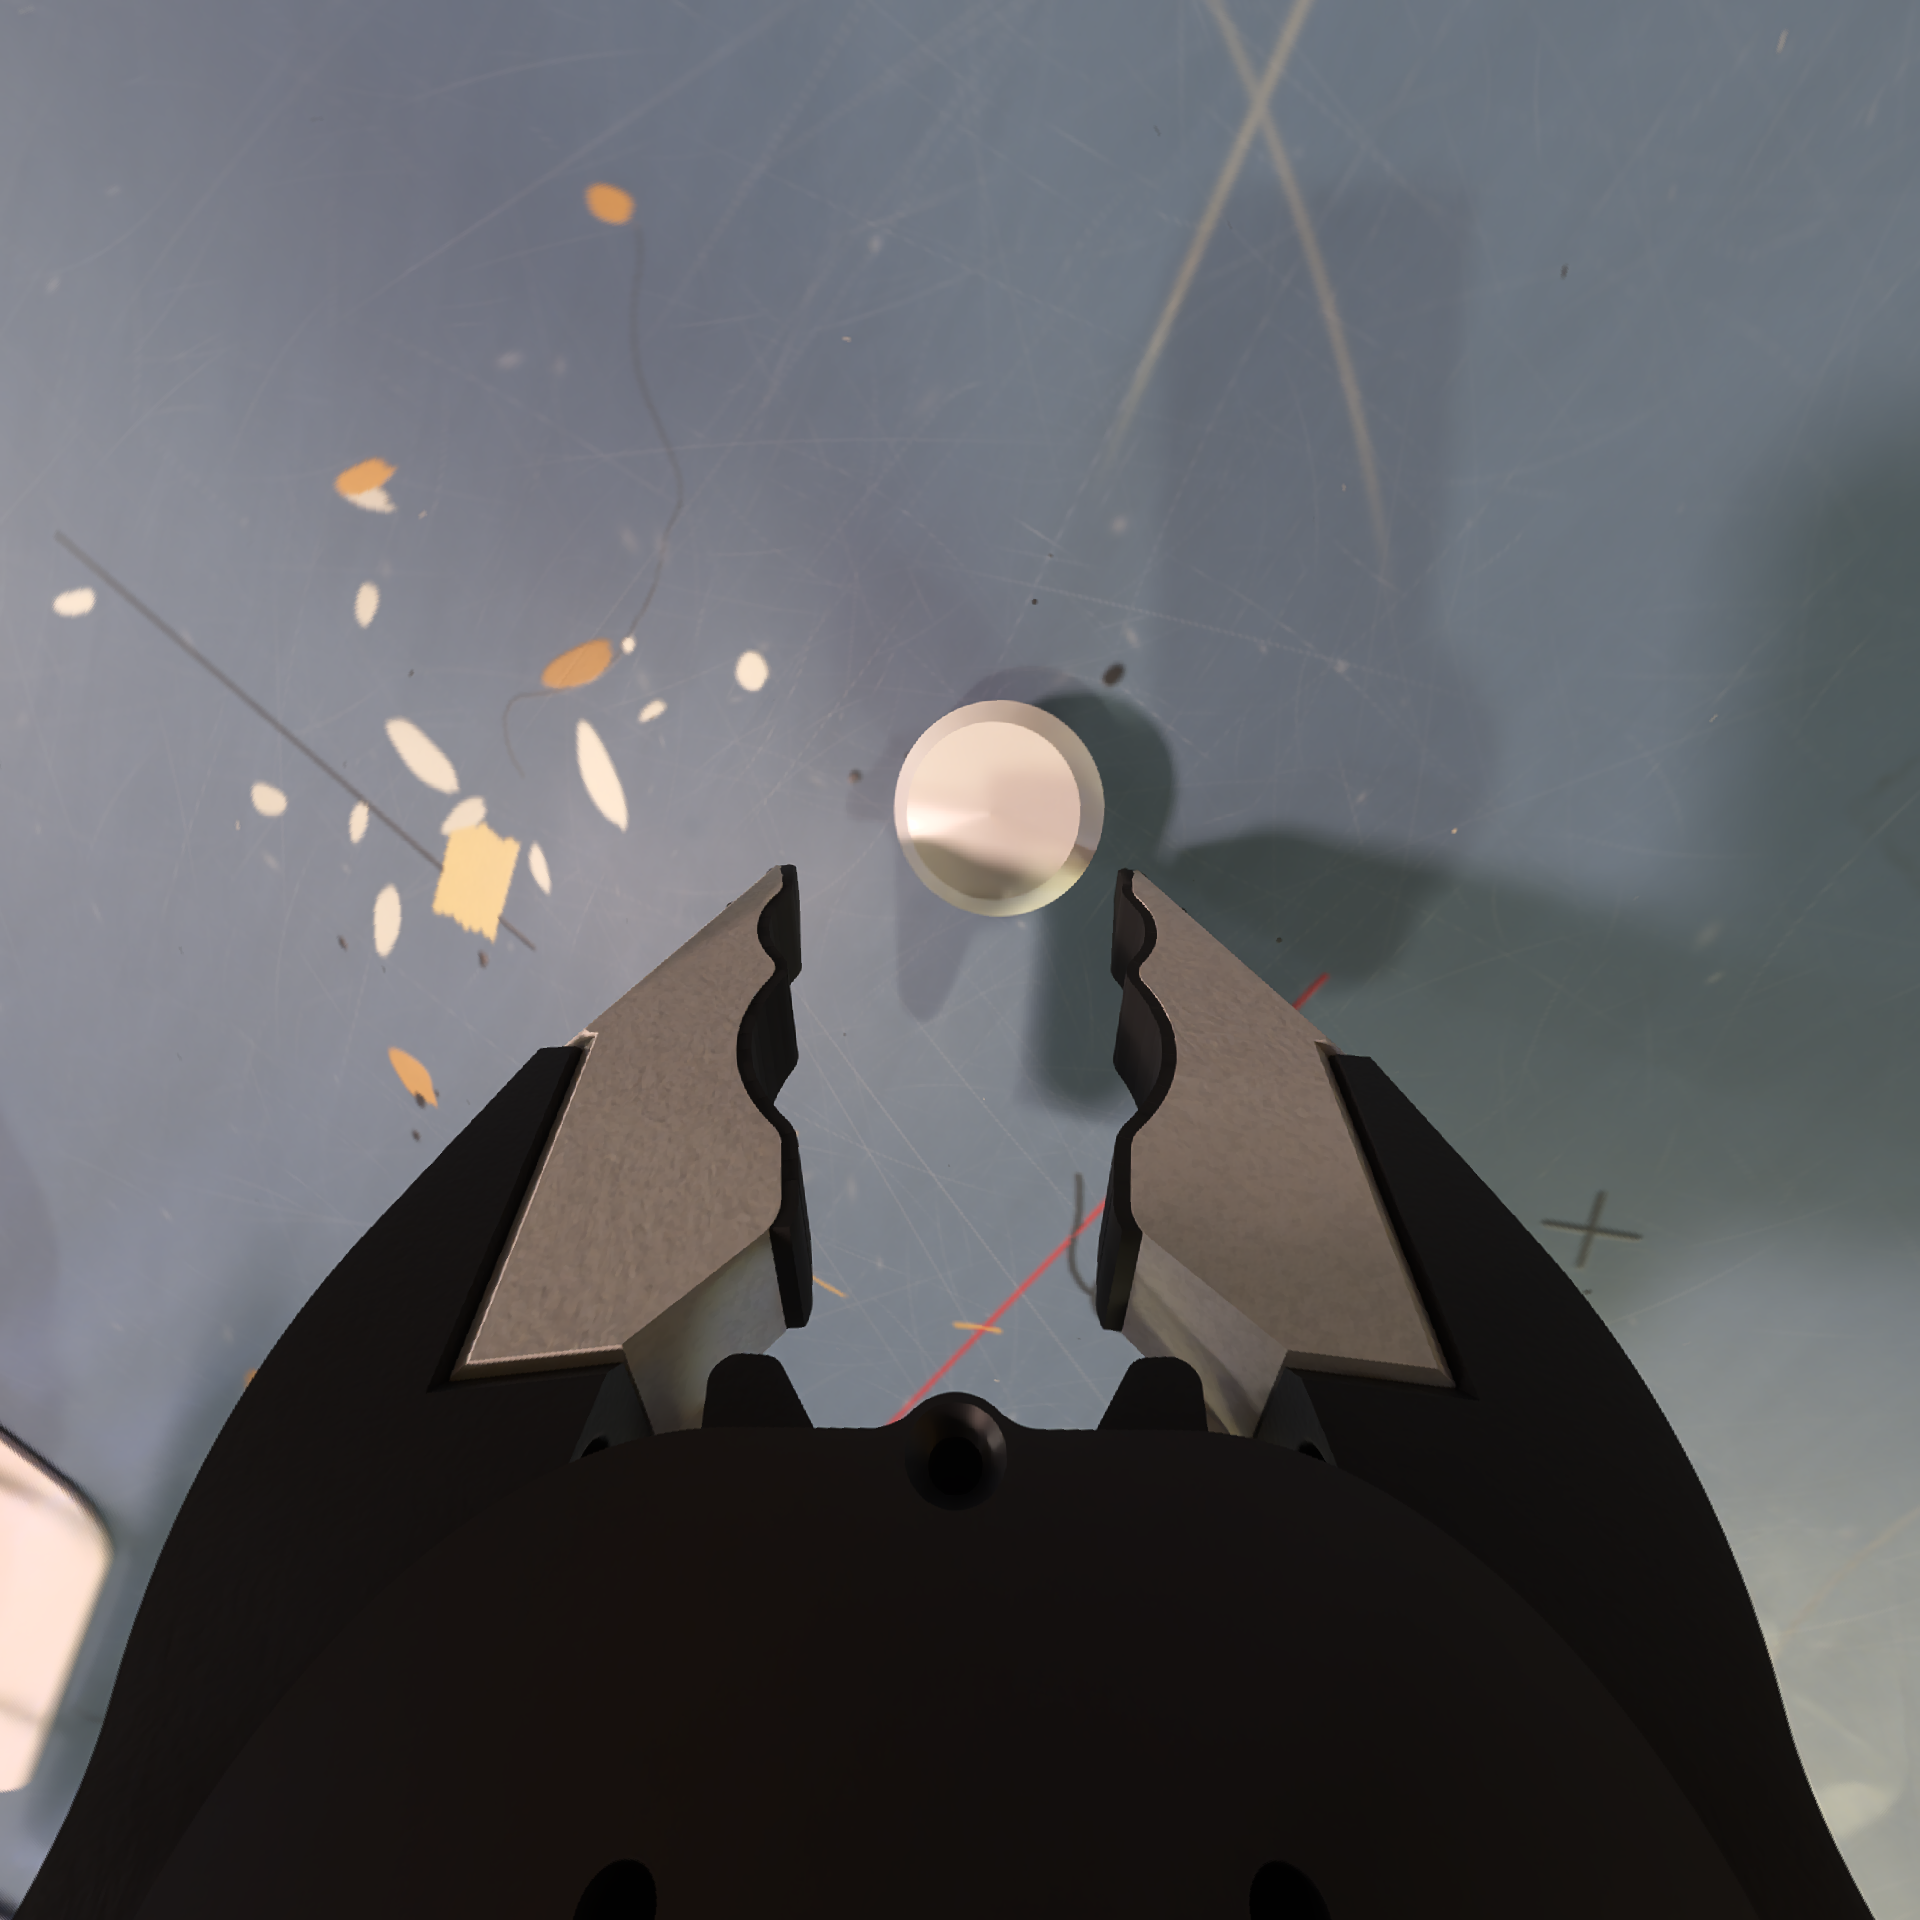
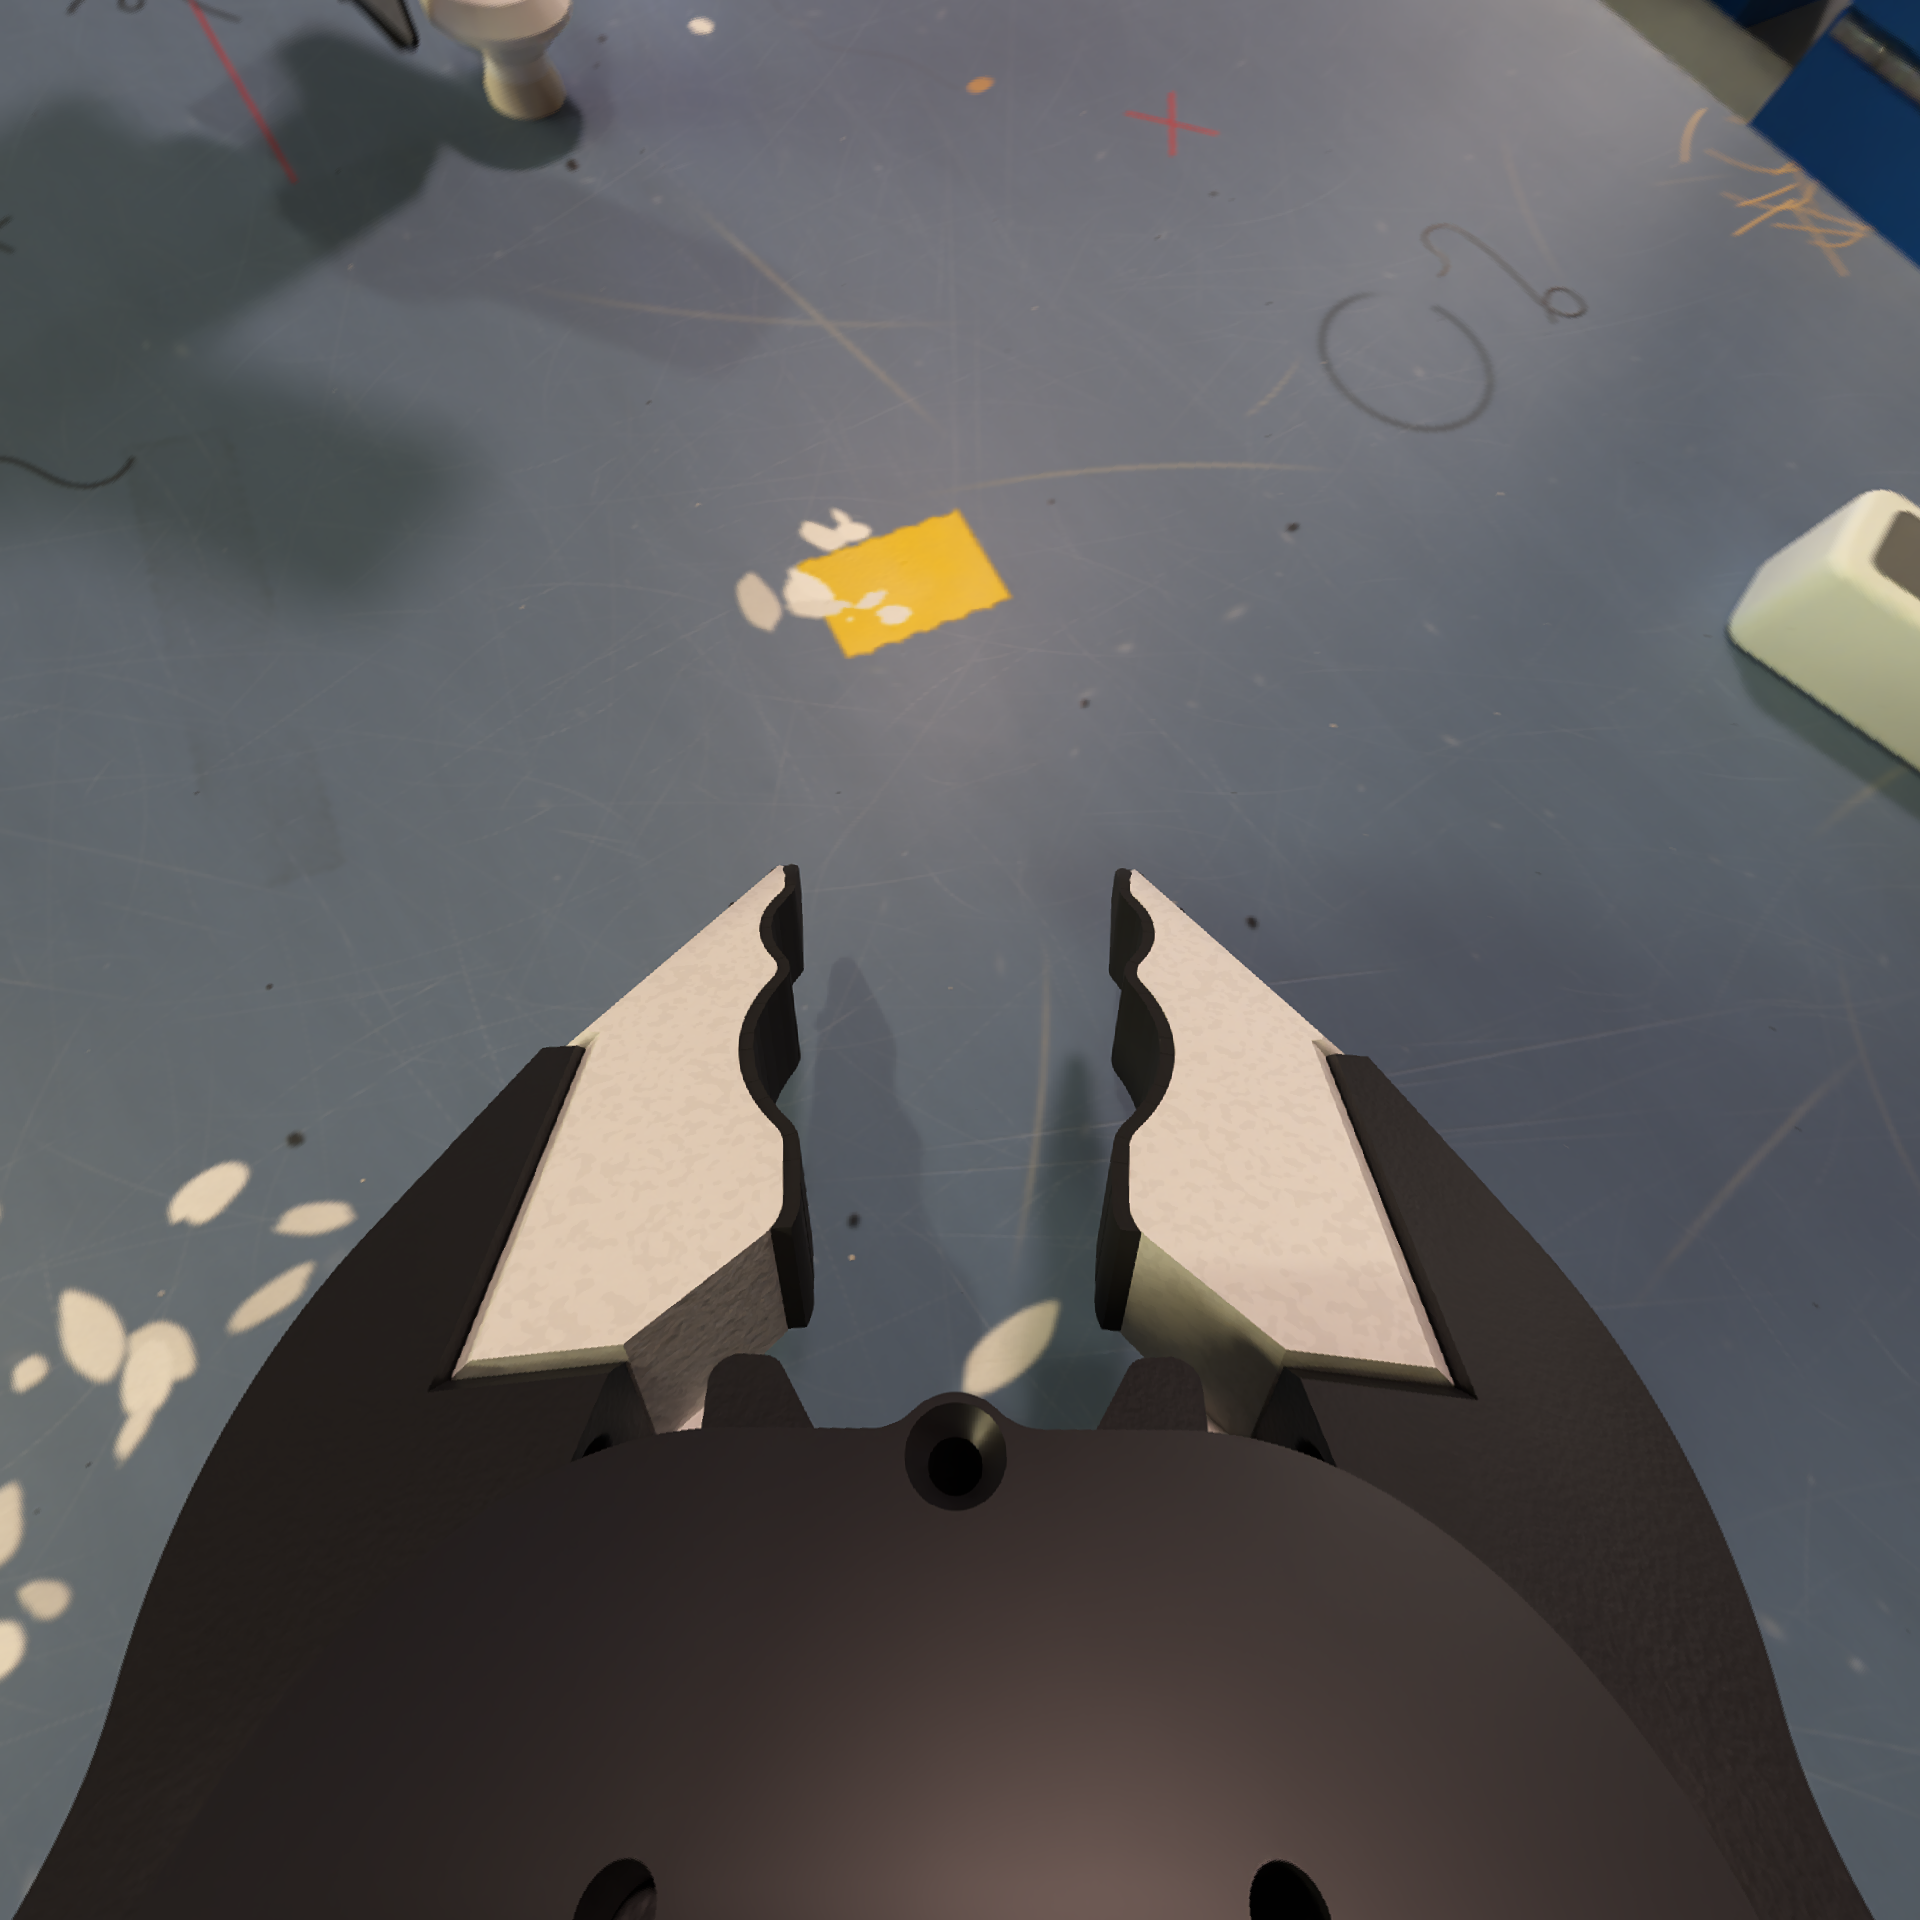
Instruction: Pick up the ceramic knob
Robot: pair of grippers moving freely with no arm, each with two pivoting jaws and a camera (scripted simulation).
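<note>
A left hand-held gripper (image 1: pixel 956 883) hangs almost straight above a ceramic knob (image 1: pixel 997 808) on a scuffed blue-grey tabletop (image 1: pixel 1039 312), its two fingers spread apart with nothing between them. Seen from the left wrist view, the knob shows only its round, pale, glossy cap, which sits just beyond the fingertips and slightly toward the right finger (image 1: pixel 1226 1091). The right wrist view catches the same knob (image 2: pixel 514 57) far off at the top edge, standing upright on a narrow flared stem with the wider cap above.

The right hand-held gripper (image 2: pixel 956 883) is also parted and empty, well apart from the knob, over a bare stretch of tabletop near a yellow tape patch (image 2: pixel 899 582) and a pale green block (image 2: pixel 1829 623) at the right edge.

The knob looks small, light and rigid, but its glazed surface is likely slippery and could chip if dropped or pinched hard. The surest hold appears to be across the cap's rim, or lower on the slim neck under it, where the cap's overhang would stop it sliding out. A centred, gentle squeeze seems wise, as an off-centre one could tip it over.
</note>
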